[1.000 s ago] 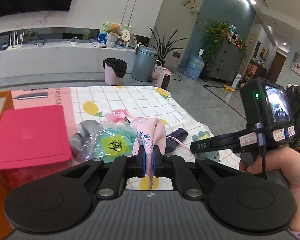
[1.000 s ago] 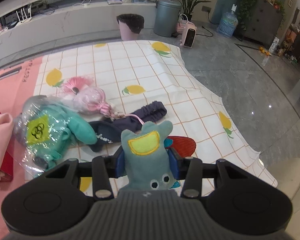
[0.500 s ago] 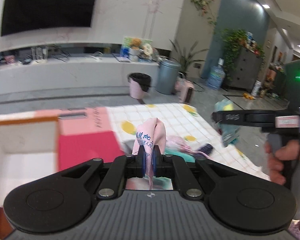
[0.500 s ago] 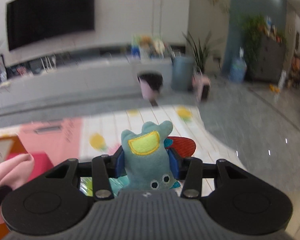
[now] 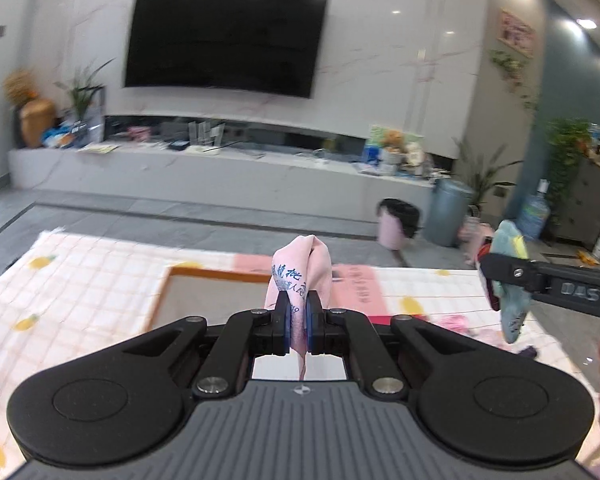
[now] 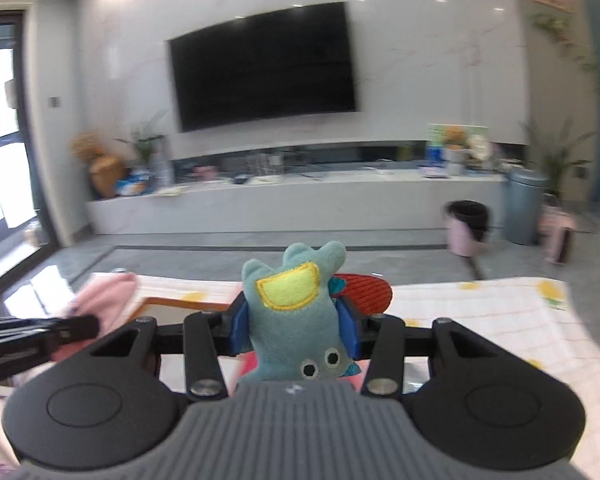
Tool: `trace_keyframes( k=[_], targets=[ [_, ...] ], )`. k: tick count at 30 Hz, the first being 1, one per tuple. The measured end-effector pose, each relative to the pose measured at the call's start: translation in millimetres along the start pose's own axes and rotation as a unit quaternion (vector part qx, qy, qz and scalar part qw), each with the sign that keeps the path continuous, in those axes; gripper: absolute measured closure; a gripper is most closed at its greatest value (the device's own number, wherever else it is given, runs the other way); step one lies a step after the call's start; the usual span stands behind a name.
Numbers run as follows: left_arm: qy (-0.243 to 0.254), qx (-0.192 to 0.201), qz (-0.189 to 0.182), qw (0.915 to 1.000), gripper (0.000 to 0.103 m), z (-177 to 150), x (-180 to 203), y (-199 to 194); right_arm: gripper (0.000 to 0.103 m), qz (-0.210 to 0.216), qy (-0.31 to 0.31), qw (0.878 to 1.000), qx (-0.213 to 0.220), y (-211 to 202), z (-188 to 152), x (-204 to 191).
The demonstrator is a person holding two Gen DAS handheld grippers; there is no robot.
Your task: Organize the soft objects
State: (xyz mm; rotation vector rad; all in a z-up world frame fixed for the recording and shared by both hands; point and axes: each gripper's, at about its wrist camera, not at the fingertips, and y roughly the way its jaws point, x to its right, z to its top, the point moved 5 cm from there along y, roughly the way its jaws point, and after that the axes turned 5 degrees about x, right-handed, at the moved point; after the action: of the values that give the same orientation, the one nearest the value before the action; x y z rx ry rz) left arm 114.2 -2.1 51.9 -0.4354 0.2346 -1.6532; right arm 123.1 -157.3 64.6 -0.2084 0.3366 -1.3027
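Observation:
My left gripper (image 5: 297, 309) is shut on a pink cloth (image 5: 300, 264) with blue writing, which stands up between the pads. My right gripper (image 6: 294, 328) is shut on a teal plush toy (image 6: 290, 320) with a yellow patch and a red part (image 6: 366, 292) behind it. Both are held above the lemon-print mat (image 5: 80, 280). An orange-rimmed open box (image 5: 188, 270) lies just ahead of the left gripper. The left wrist view shows the right gripper (image 5: 496, 276) with the plush (image 5: 510, 246) at the right. The right wrist view shows the left gripper (image 6: 88, 326) and pink cloth (image 6: 104, 300) at the left.
A pink bin (image 5: 396, 226) and a grey bin (image 5: 446, 212) stand on the floor past the mat. A few soft things (image 5: 456, 322) lie on the mat at the right. A low TV bench (image 6: 292, 200) runs along the far wall.
Both grippers have risen and swung left, away from the pile of soft things and toward the orange-rimmed box. Each kept hold of its item.

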Motion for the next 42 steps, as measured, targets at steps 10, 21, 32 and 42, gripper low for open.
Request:
trace_keyframes(
  k=[10,21,32,42],
  targets=[
    [-0.047,-0.08,0.059,0.9939,0.096,-28,-69,30,0.058,0.097,-0.051,0.992,-0.063,50,-48,-81],
    [-0.018,-0.189,0.105,0.9762,0.095,-76,-81,64,0.058,0.101,-0.102,0.981,-0.13,76,-92,-96],
    [-0.017,-0.234,0.123,0.9643,0.074,-87,-81,70,0.057,0.094,-0.141,0.975,-0.143,81,-102,-107],
    [-0.082,-0.228,0.066,0.9679,0.036,-71,-82,54,0.057,0.086,-0.162,0.972,-0.147,89,-105,-108]
  ],
)
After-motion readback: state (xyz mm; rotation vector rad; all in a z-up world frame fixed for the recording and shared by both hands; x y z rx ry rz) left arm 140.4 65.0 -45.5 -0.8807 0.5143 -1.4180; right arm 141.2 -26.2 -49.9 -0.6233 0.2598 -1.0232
